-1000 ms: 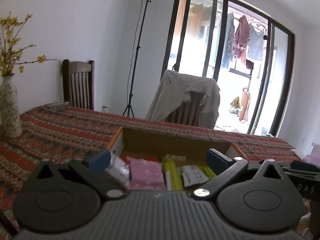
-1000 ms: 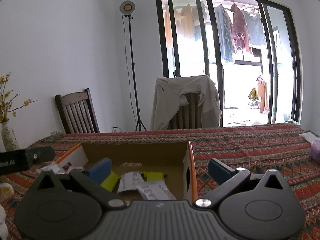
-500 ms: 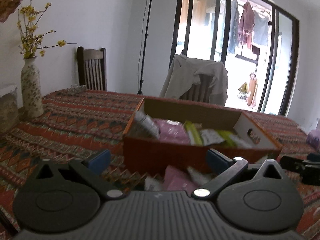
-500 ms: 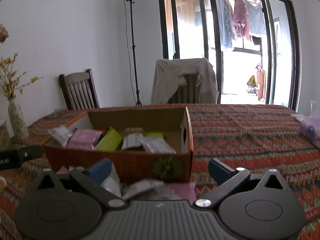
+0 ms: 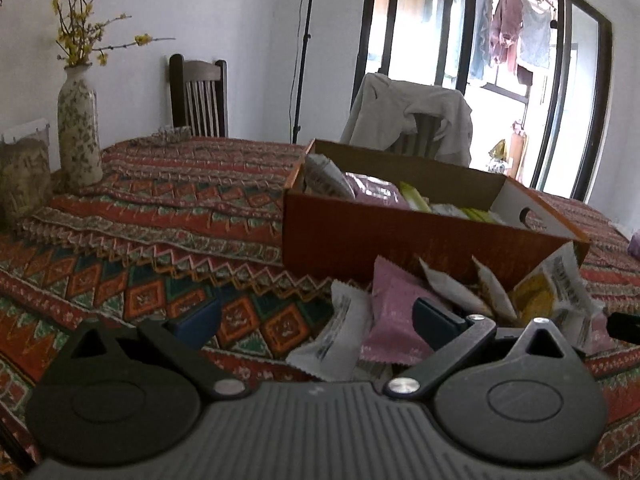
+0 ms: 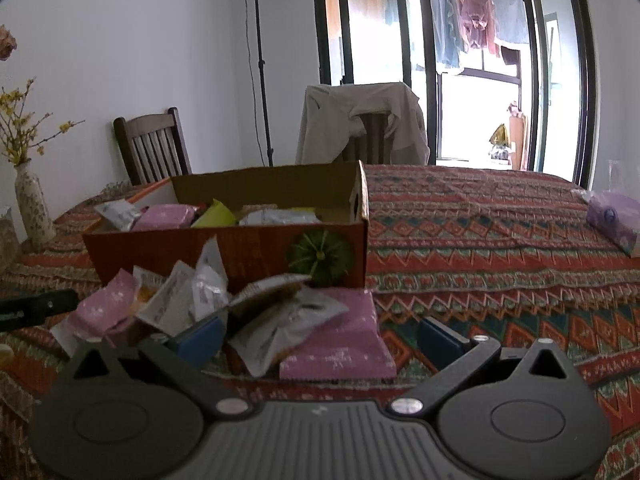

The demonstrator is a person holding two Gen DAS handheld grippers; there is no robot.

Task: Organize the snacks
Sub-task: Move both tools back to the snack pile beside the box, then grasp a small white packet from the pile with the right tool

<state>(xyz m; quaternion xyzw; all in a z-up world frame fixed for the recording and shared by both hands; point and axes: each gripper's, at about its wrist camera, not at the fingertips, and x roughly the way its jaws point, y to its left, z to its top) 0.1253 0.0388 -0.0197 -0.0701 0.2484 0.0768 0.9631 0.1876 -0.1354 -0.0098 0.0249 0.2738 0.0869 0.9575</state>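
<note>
An orange cardboard box (image 5: 420, 236) stands on the patterned tablecloth and holds several snack packets, with a white packet (image 5: 326, 179) leaning at its left end. In front of the box lies a loose pile: a pink packet (image 5: 394, 308), a white packet (image 5: 336, 332) and a yellow one (image 5: 536, 296). My left gripper (image 5: 316, 322) is open just short of this pile, grasping nothing. The right wrist view shows the box (image 6: 224, 248), a flat pink packet (image 6: 340, 344) and a grey-white packet (image 6: 288, 324). My right gripper (image 6: 320, 338) is open low over them.
A flowered vase (image 5: 78, 136) with yellow twigs stands at the table's left. A wooden chair (image 5: 198, 96) and a chair draped with a jacket (image 6: 360, 124) stand behind the table. A purple tissue pack (image 6: 616, 220) lies at the far right. A lamp tripod stands by the glass doors.
Both grippers have drawn back and down from above the box to the loose pile in front of it. The white packet seen by the left finger now rests in the box.
</note>
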